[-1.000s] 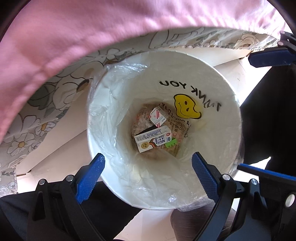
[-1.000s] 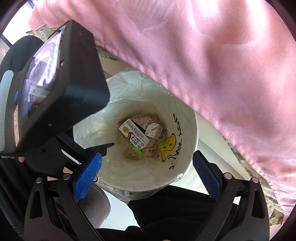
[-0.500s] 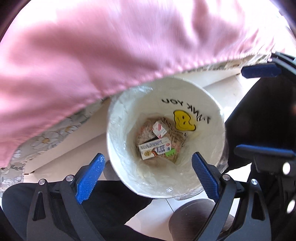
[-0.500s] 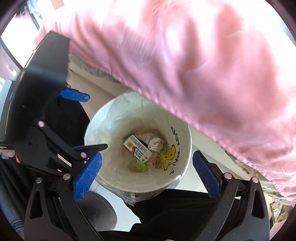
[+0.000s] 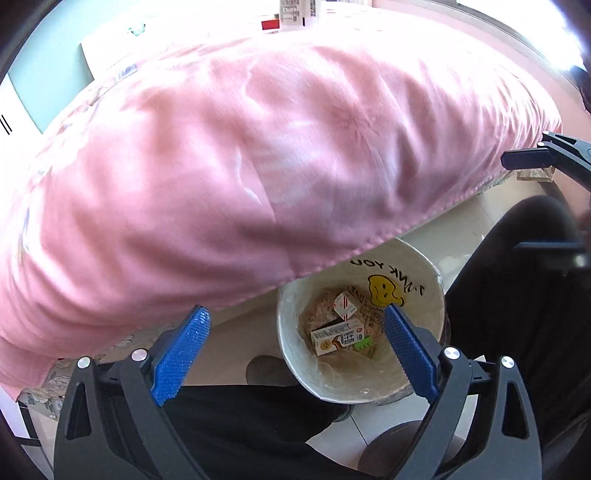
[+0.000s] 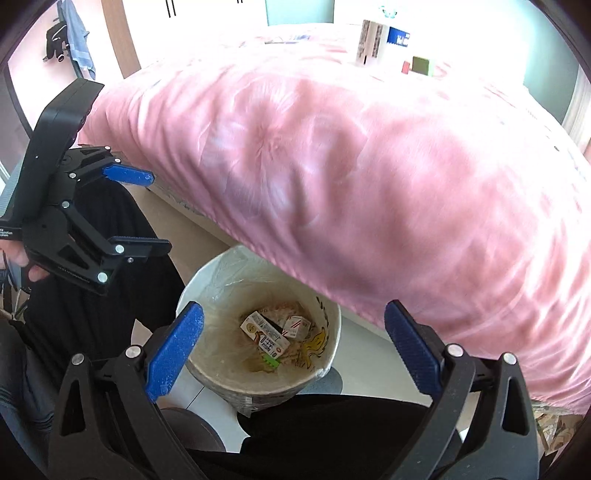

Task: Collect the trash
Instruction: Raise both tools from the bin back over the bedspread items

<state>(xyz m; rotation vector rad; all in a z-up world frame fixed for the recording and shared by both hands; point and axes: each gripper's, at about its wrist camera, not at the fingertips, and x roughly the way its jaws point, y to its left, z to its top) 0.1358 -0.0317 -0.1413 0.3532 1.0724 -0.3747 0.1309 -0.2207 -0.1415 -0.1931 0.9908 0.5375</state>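
From the left wrist view, the left tool (image 5: pixel 295 332) hangs released and empty, its blue fingers (image 5: pixel 181 345) spread wide, above the floor beside the bed. Below and a little to its right stands the white bin (image 5: pixel 428 275), lined with a clear bag and marked with a yellow smiley; at its bottom lie a milk carton (image 5: pixel 338 336), a smaller red-and-white carton (image 5: pixel 345 304) and a green scrap (image 5: pixel 364 344). The pink blanket (image 5: pixel 240 166) bulges over the bed's edge and covers the far part of the bin's rim. At the far side of the bed, small boxes (image 5: pixel 295 14) show, too washed out to read. From the right wrist view, the right tool (image 6: pixel 291 345) is likewise released with nothing between its fingers, hanging over the same bin (image 6: pixel 328 354), and the left tool (image 6: pixel 147 214) shows at the left, open too. On the bed's far side stand a patterned box (image 6: pixel 371 42), a green block (image 6: pixel 423 66) and a red one (image 6: pixel 405 67), well apart from both tools. These look like the trash not yet collected. The risks from here, as I judge them: reaching across the soft blanket, a finger could snag or drag the fabric and tip the light boxes; a carried piece could be dropped where the blanket overhangs the bin and land on the floor; and the person's dark-clad legs (image 6: pixel 110 258) stand just beside the bin, so a step could knock it over.
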